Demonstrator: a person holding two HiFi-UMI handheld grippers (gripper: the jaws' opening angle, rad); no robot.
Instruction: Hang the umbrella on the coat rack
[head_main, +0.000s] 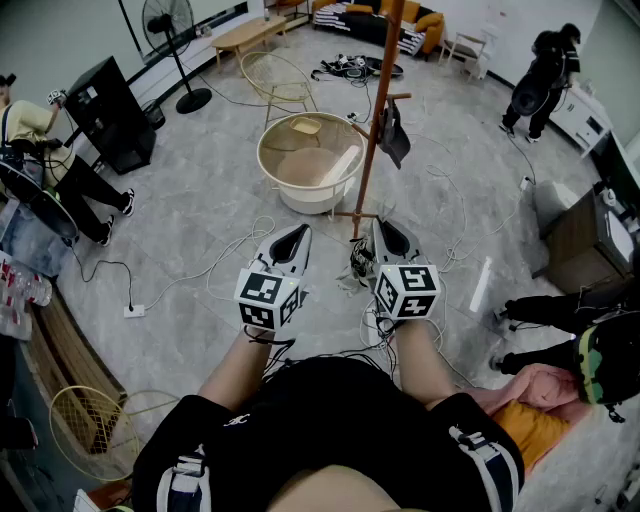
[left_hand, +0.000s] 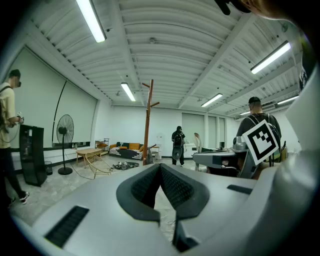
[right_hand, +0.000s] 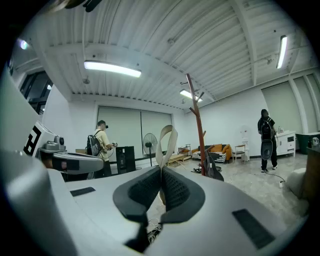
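- The left gripper (head_main: 299, 236) and right gripper (head_main: 384, 230), mid-frame in the head view, have pale grey shells that taper to a point. Each has a dark teardrop-shaped hollow on top.
- Each carries a white marker cube (head_main: 268, 296) printed with black square patterns on its faces.
- A thin black cord (head_main: 262, 338) crosses just under the left cube.
- In the gripper views the grey bodies are broad and smooth. Black pads (left_hand: 177, 189) with a fine ribbed texture rim a rounded opening, with dark rectangular slots (left_hand: 67, 225) on either side.
- Along the bottom of the head view the person wears a black short-sleeved top (head_main: 330, 410) with a small white logo. Grey-buckled straps (head_main: 185, 478) show at both lower corners.
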